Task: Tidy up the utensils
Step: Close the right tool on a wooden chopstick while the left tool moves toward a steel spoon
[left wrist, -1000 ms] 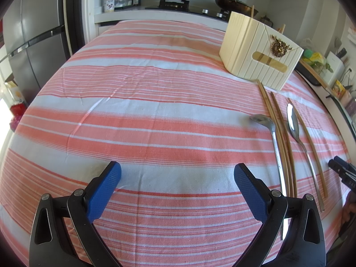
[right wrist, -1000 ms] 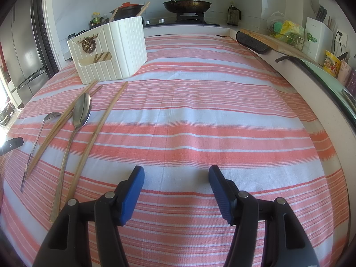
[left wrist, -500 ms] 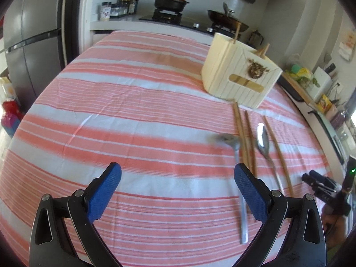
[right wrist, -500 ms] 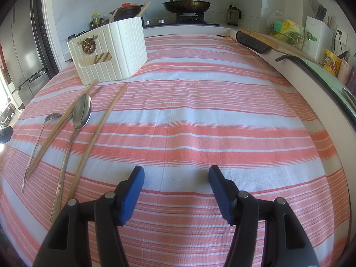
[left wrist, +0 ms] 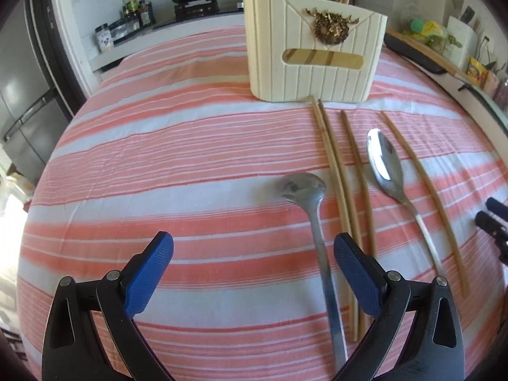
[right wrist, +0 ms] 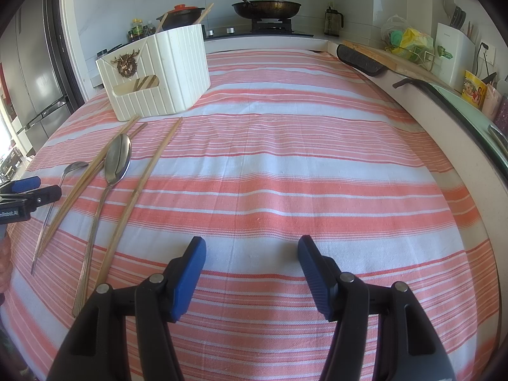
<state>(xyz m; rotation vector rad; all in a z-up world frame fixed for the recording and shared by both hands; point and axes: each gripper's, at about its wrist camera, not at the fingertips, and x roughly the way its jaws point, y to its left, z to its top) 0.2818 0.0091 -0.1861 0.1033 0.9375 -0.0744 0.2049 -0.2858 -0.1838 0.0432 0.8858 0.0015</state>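
Left gripper slid rightward — small spoon now between its open jaws.

Utensils before holder

Home kitchen, gas stove with wok, steel fridge

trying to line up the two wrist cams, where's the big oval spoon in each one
Left wrist view: the big oval spoon lies right of centre, between chopsticks.
Right wrist view: the same spoon lies at the left, its bowl toward the holder.
Shared landmark: the cream utensil holder.
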